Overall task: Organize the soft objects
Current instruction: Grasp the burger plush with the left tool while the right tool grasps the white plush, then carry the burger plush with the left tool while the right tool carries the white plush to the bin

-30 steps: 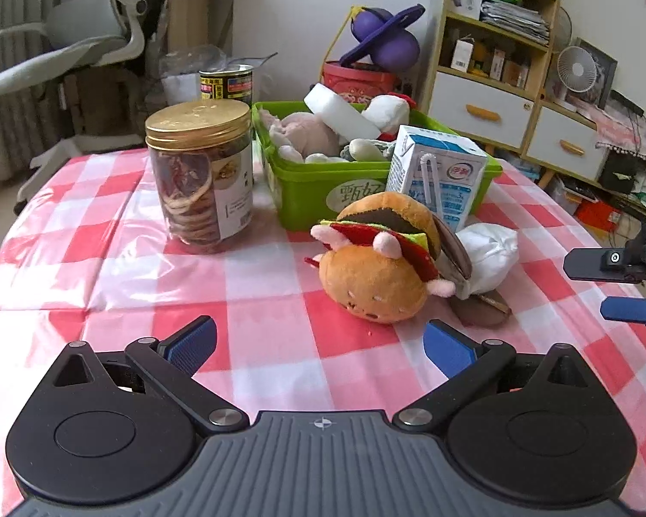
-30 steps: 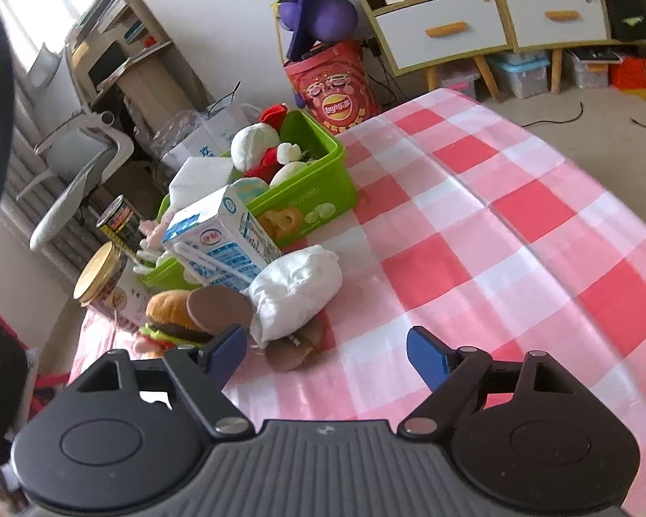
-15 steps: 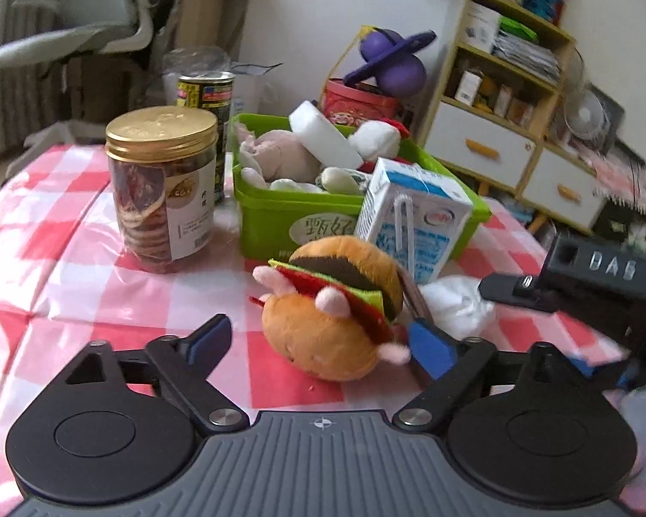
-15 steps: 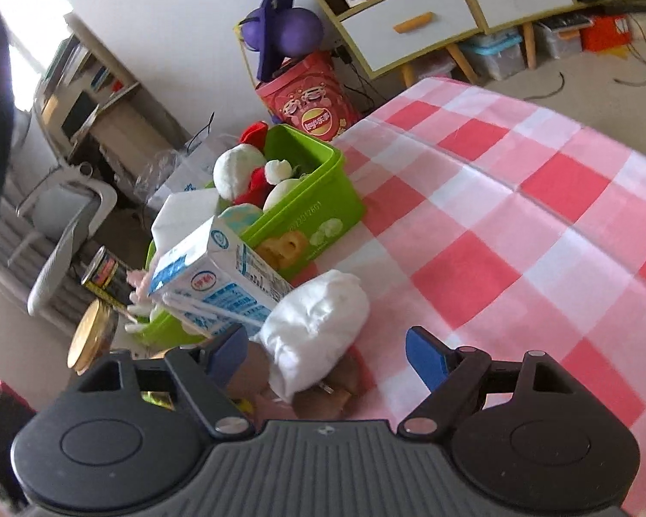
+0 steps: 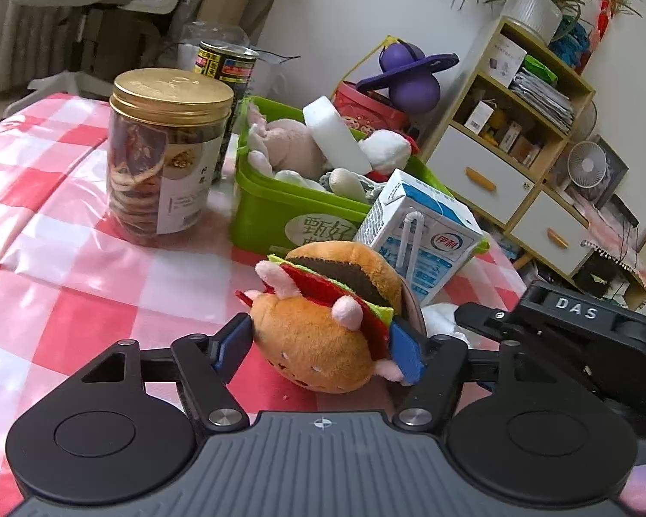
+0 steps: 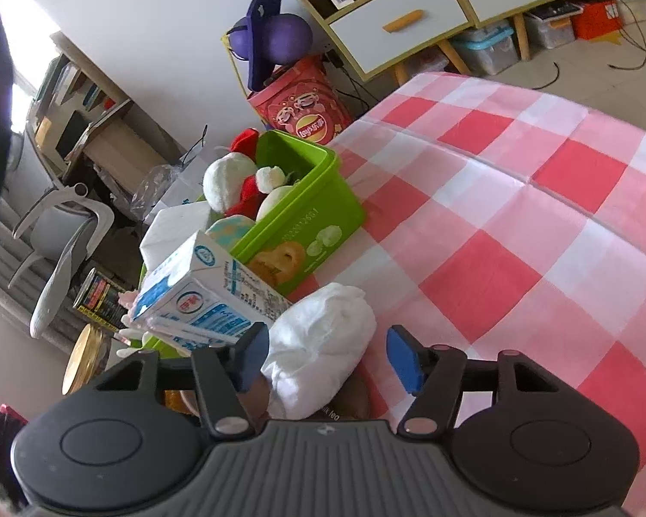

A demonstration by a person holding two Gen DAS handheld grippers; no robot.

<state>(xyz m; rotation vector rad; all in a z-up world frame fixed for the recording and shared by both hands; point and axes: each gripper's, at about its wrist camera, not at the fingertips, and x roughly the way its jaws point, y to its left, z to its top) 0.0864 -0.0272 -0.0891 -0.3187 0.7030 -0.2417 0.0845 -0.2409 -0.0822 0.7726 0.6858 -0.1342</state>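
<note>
Left wrist view gives us the burger plush (image 5: 327,323) lying on the checked worktop (image 5: 86,232) between the blue pads of the left hand-held gripper (image 5: 318,351), just in front of the milk carton (image 5: 422,232) and the green bin (image 5: 280,211) of soft toys. Its jaws have just been closing; the right pad touches the plush's layered edge and the left pad sits at its side, though we cannot tell whether they press in yet. We judge the plush light, squashy and easily dented, so a hold across the stuffed bun body should serve better than one on the thin felt layers or small pink ears. In the right wrist view the white soft bundle (image 6: 323,344) lies beside the carton, between the pads of the right hand-held gripper (image 6: 327,359). These jaws have also just been closing, half open now; the left pad is against the bundle, the right pad apart from it. It looks limp and light, best taken around its bulk.
</note>
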